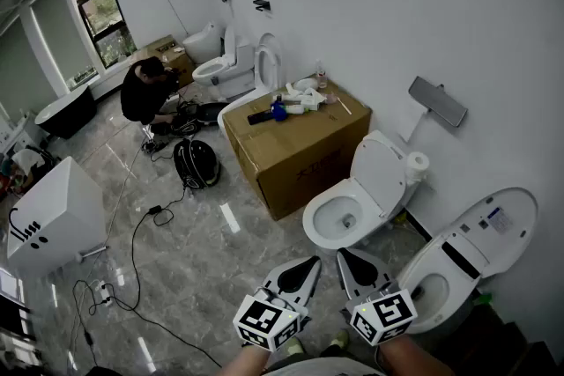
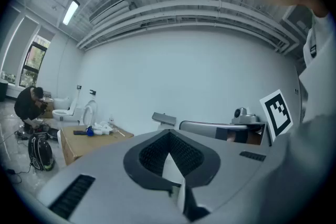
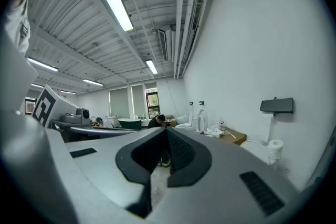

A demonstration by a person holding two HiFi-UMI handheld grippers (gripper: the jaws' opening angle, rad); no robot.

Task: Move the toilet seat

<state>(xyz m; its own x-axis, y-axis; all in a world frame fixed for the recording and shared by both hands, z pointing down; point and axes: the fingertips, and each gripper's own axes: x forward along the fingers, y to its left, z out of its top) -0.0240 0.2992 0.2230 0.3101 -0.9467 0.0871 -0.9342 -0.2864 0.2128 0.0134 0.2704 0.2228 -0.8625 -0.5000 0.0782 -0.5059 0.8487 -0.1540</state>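
Note:
A white toilet (image 1: 339, 220) stands in front of me by the right wall, its lid (image 1: 379, 172) raised against the wall and its bowl open. A second toilet (image 1: 434, 291) is at the lower right, its lid (image 1: 489, 229) also tilted up. My left gripper (image 1: 310, 262) and right gripper (image 1: 345, 254) hang side by side at the bottom of the head view, short of both toilets and touching neither. Both are shut with nothing between the jaws. The left gripper view shows its closed tips (image 2: 169, 136) aimed at the wall. The right gripper view shows closed tips (image 3: 163, 131) too.
A large cardboard box (image 1: 295, 150) with tools on top stands left of the near toilet. Beyond it are more toilets (image 1: 225, 66) and a crouching person (image 1: 145, 92). A black bag (image 1: 196, 163), cables (image 1: 141, 242) and a white cabinet (image 1: 48, 216) lie on the tiled floor at left.

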